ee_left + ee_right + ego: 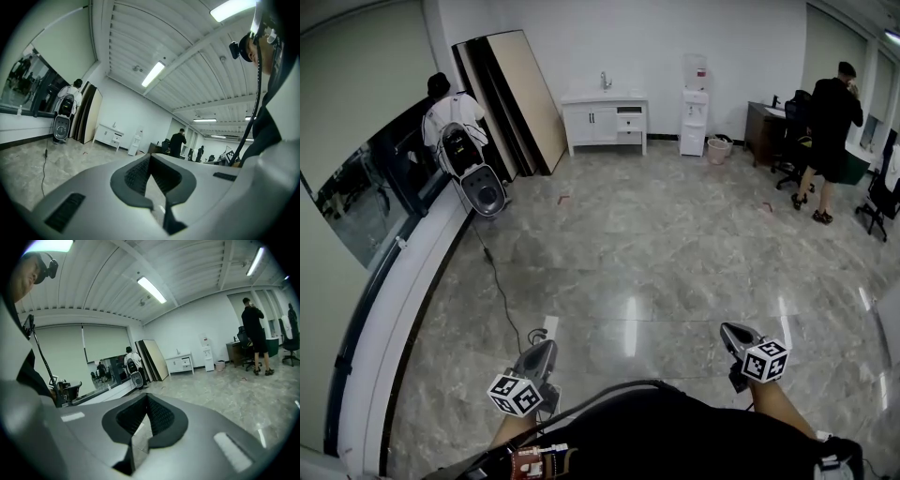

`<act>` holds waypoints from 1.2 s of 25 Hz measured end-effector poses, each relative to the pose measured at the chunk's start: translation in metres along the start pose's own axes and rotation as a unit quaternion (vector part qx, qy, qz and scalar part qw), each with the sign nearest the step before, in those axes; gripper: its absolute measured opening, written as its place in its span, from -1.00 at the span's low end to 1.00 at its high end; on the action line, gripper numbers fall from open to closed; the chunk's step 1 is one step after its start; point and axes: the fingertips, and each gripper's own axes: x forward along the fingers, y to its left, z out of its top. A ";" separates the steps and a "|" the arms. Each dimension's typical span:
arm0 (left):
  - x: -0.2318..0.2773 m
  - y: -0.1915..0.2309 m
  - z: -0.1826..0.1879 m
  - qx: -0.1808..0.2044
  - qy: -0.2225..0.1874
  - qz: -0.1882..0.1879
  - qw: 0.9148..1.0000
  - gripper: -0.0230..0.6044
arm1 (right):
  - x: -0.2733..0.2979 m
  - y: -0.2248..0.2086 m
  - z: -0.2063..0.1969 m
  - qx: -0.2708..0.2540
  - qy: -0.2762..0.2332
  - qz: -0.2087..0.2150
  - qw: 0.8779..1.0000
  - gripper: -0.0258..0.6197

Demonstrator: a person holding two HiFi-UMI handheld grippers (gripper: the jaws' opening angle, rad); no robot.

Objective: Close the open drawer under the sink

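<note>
A pale marble floor [675,244] stretches to the far white wall. Tall boards [511,98] lean against that wall on the left. To their right stands the white sink cabinet [605,117], with a water dispenser [694,117] just beside it. The drawer [630,123] is on the cabinet's right side, standing slightly out, well apart from both grippers. The left gripper [548,345] and right gripper [727,329] hang low over the floor near the person's body. Each has its jaws closed together on nothing. Each carries a cube [516,395] printed with black-and-white square markers.
</note>
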 end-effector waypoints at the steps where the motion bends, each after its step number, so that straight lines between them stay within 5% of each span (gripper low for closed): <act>1: 0.009 -0.001 0.005 0.000 -0.005 0.009 1.000 -0.93 | 0.011 -0.010 0.010 0.001 0.002 0.009 1.000 -0.92; 7: 0.066 -0.003 0.019 0.003 -0.028 0.064 0.998 -0.93 | 0.071 -0.063 0.066 -0.029 0.001 0.073 0.997 -0.92; 15: 0.161 -0.022 0.016 0.000 -0.004 0.065 0.998 -0.93 | 0.113 -0.131 0.092 -0.008 0.014 0.092 0.996 -0.92; 23: 0.250 0.035 0.026 -0.011 0.013 0.027 0.999 -0.93 | 0.159 -0.182 0.094 0.001 0.024 0.038 0.999 -0.92; 30: 0.334 0.129 0.060 -0.017 0.028 -0.027 0.999 -0.93 | 0.245 -0.189 0.122 0.007 0.018 -0.016 1.000 -0.92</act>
